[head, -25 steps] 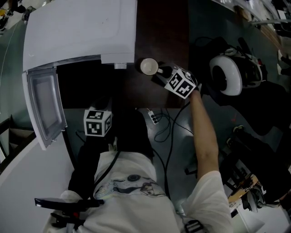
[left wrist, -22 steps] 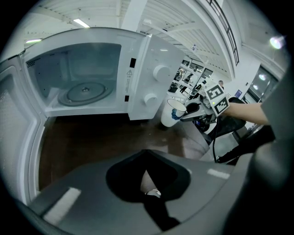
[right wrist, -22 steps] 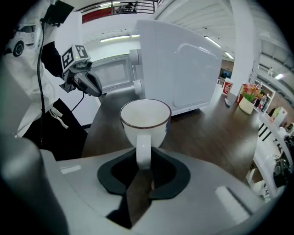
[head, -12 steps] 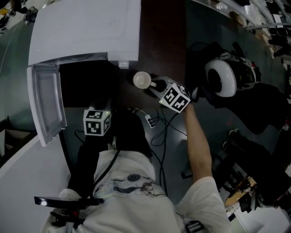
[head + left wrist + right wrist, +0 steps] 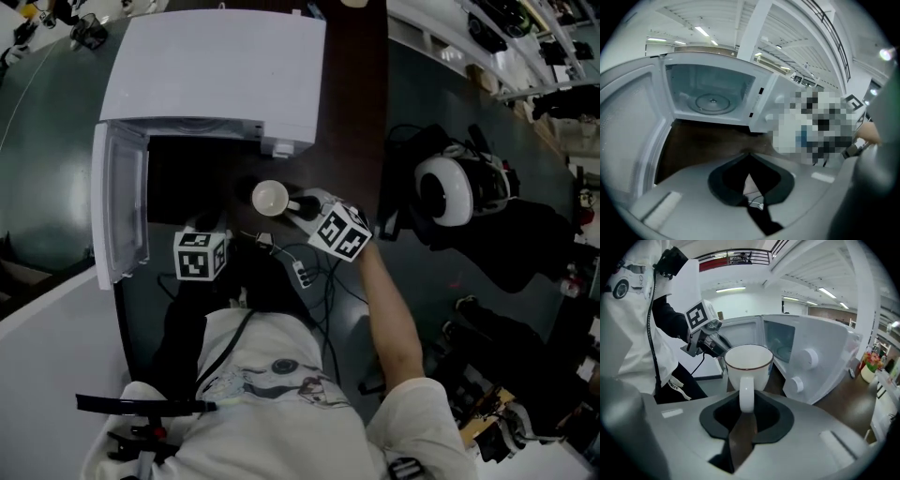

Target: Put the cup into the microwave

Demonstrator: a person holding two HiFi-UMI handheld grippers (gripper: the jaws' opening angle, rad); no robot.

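The carrying step looks under way. The right hand-held gripper (image 5: 746, 403) pinches the looped handle of the white ceramic cup with a thin dark rim (image 5: 749, 365), which sits upright and appears empty. In the head view the cup is just in front of the white microwave (image 5: 220, 75), near the right end of its dark opening and over the dark brown wooden tabletop (image 5: 349, 112). The hinged microwave door (image 5: 122, 211) is swung fully open to the left. The left hand-held gripper (image 5: 749, 158) has its jaws pressed together on nothing and points at the cavity, where the round glass turntable (image 5: 711, 101) lies bare.

The next move probably calls for pushing the cup leftward and inward through the opening, keeping it level and clear of the frame, then setting it on the turntable before releasing the handle.
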